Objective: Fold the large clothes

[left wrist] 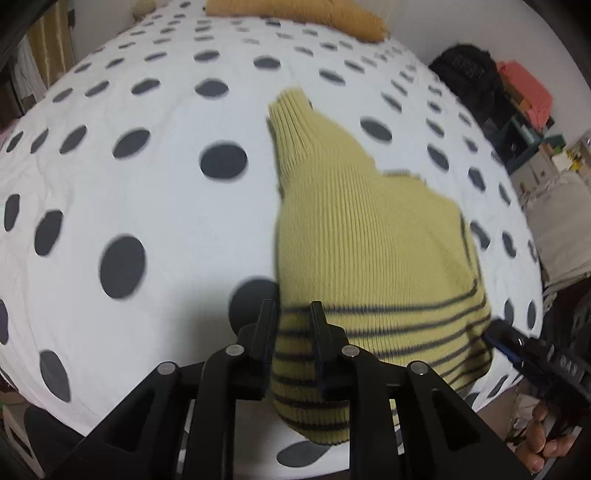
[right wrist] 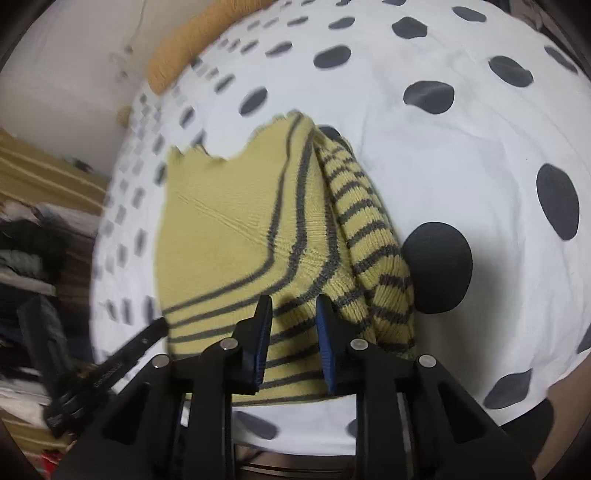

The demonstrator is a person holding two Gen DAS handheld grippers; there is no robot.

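**Folded yellow knit at the near edge of a dotted bed**

The left gripper (left wrist: 290,314) stands narrowly parted, its black fingers astride the striped near end of the sweater (left wrist: 362,236); whether the pads press the knit cannot be told. The right gripper (right wrist: 293,306), blue-padded, is likewise narrowly parted over the striped hem, with cloth lying between the fingers and no clear pinch visible.

The sweater is a pale yellow ribbed knit with thin dark grey stripes. It lies folded into a long, narrow bundle near the near edge of the bed, running away from that edge. In the right wrist view a closely striped sleeve (right wrist: 369,236) is tucked along its right side. At the far end a ribbed cuff (left wrist: 288,110) juts out.

Beneath lies a smooth white bedspread (left wrist: 155,206) printed with large dark grey dots. At the far edge sits a mustard-coloured knitted piece (left wrist: 332,14).
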